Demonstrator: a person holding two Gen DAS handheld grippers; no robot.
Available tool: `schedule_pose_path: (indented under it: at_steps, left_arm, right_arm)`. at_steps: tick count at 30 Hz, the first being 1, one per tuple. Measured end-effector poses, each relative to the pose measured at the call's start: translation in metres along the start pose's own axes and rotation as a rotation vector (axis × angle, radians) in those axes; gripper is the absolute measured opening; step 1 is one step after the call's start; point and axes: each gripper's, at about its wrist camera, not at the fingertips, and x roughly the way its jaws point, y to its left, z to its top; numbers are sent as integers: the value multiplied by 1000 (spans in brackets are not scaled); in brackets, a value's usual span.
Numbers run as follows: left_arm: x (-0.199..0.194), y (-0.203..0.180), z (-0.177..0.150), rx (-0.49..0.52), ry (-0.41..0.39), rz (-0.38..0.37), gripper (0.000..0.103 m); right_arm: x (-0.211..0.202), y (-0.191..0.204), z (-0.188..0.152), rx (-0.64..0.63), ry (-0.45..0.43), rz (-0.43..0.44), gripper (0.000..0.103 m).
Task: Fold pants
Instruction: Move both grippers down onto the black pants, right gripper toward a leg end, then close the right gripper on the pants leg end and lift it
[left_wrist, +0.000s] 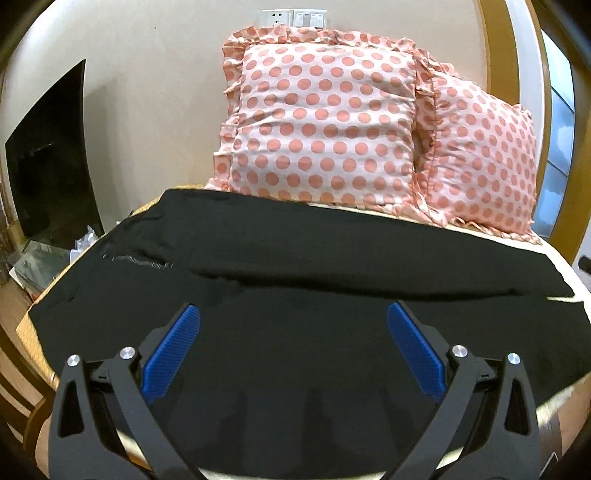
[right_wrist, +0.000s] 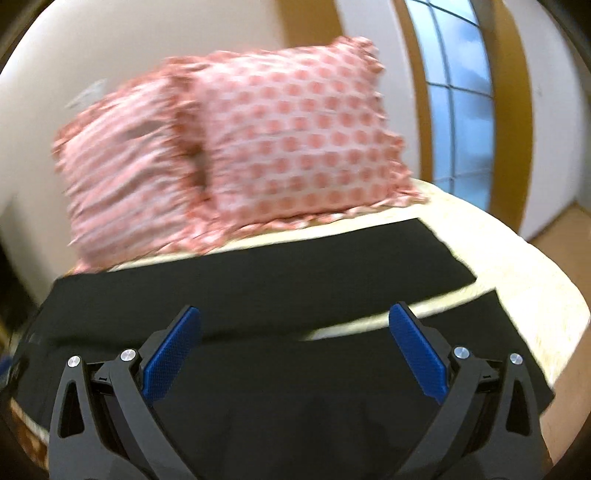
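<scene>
Pants, black and spread flat, lie across the bed directly under both grippers, with the waist end and a short zipper toward the left side of the left wrist view. Nearest the left camera, the left gripper hovers over the dark cloth with its blue pads spread wide apart and nothing between them. The right gripper is likewise released, its blue pads well apart above the near leg, gripping nothing. In the right wrist view the two legs run side by side toward the right and part near their hems, where a narrow wedge of the pale bed cover shows between them. Beyond the far leg, a strip of the cream cover separates the pants from two pink polka-dot pillows with ruffled edges, which stand propped side by side at the head of the bed; they appear blurred in the right wrist view. Behind the pillows is a pale wall carrying a socket and switch plate. To the left stands a dark panel with some clutter at its foot, and to the right a tall window framed in yellow-brown trim.
</scene>
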Motion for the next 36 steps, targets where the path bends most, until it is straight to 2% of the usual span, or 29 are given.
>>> schedule_pose_path:
  at_steps: [4,7,9,11,14,18,20,24,28,30,31,33,36]
  left_arm:
    - [15,-4,13,11,-16,37,101]
    - [30,-4,27,23,-18,64,101]
    - [41,-2,37,32,-36,88,101]
    - [50,0,41,28,-48,102,101]
    - [69,8,42,2,-25,111,101]
    - [88,15,37,-26,21,91,101]
    - [93,14,36,-20,43,68,101]
    - [98,11,34,-7,70,31,101]
    - [102,12,35,-12,88,23,101]
    - [103,13,35,-18,96,24,101]
    - [104,14,35,-22,102,23,101]
    - [106,15,35,-30,111,24,101]
    - [105,18,34,-44,110,29,101]
  right_arm:
    - [60,-21,42,39,39,-153,102]
    - [99,-33,65,72,95,-217,102]
    - [128,-40,77,87,134,-271,98]
    - [159,-47,89,104,185,-338,93]
    - [206,-64,101,147,259,-442,78]
    - [246,-89,102,270,337,-520,65]
    - [262,-93,101,282,368,-559,65]
    - [279,-95,100,287,390,-597,63]
    - [288,-103,100,283,383,-609,59]
    - [280,-101,99,268,365,-593,46]
    - [277,-102,97,267,354,-583,43]
    - [271,-105,96,273,343,-580,19]
    - [257,-118,91,333,309,-501,6]
